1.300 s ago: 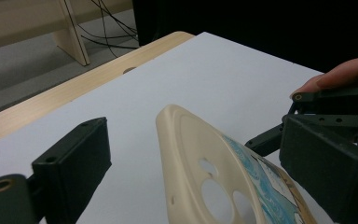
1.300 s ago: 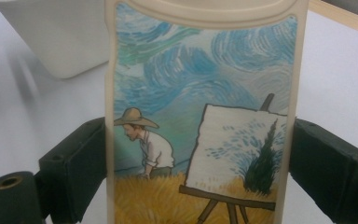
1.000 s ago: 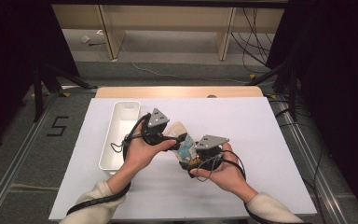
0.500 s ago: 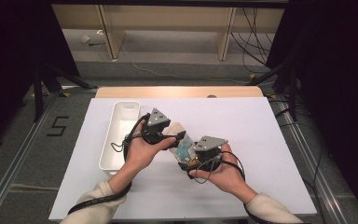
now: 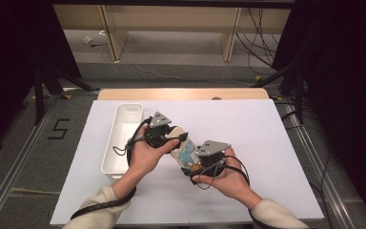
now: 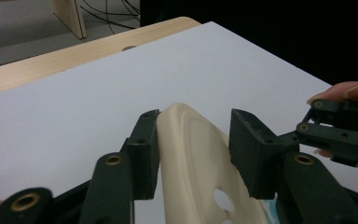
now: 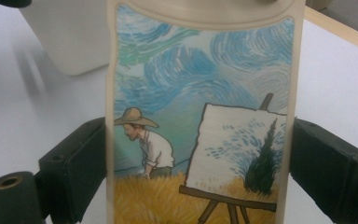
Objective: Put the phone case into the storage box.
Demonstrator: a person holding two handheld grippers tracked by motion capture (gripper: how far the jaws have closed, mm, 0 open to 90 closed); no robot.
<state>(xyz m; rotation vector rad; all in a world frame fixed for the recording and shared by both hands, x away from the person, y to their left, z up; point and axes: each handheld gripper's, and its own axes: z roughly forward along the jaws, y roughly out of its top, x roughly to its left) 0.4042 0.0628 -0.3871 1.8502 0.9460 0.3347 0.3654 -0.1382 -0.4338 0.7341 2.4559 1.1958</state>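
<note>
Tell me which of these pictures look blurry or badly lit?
High view: evenly lit white table, dark surroundings. Left gripper view: the nearest tool parts are soft, the cream case fairly sharp. Right gripper view: the painted case is clear, the white tray behind blurred.

The one sign I can read is a black numeral "5" [image 5: 59,129], marked on the grey floor [image 5: 19,157] to the left of my white-covered surface [image 5: 267,143]. The cream-edged phone case [image 7: 200,116] between my jaws carries a painted picture of a man in a straw hat beside an easel under swirling blue sky, but I find no lettering, brand or number on it.
</note>
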